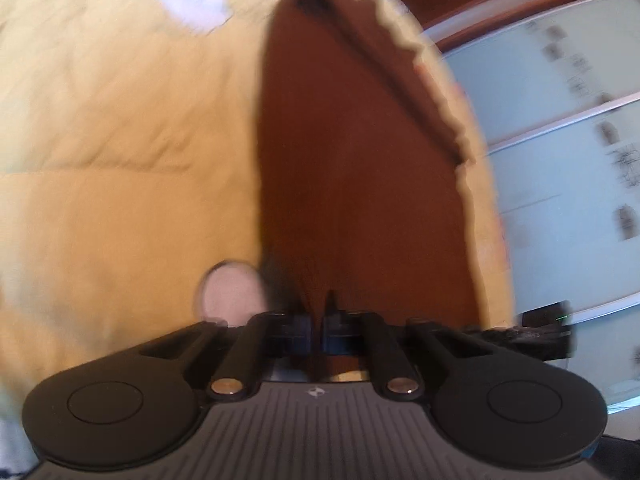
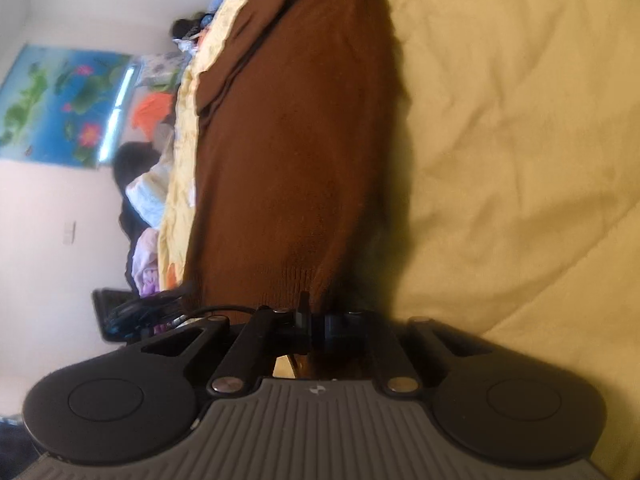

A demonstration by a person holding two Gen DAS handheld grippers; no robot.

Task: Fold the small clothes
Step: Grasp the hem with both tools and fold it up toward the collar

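Note:
A brown knitted garment (image 1: 352, 168) lies stretched out on a yellow bedspread (image 1: 112, 140). In the left wrist view my left gripper (image 1: 319, 312) is shut on the near edge of the brown cloth, which runs away from the jaws toward the top. In the right wrist view the same brown garment (image 2: 292, 140) stretches up from my right gripper (image 2: 310, 314), whose jaws are shut on its ribbed hem. The cloth hides the fingertips of both grippers.
A pale round patch (image 1: 232, 292) shows on the bedspread left of the left gripper. A wardrobe with frosted panels (image 1: 560, 128) stands to the right. In the right wrist view a flower picture (image 2: 60, 100) hangs on the wall, with piled clothes (image 2: 148, 208) beside the bed edge.

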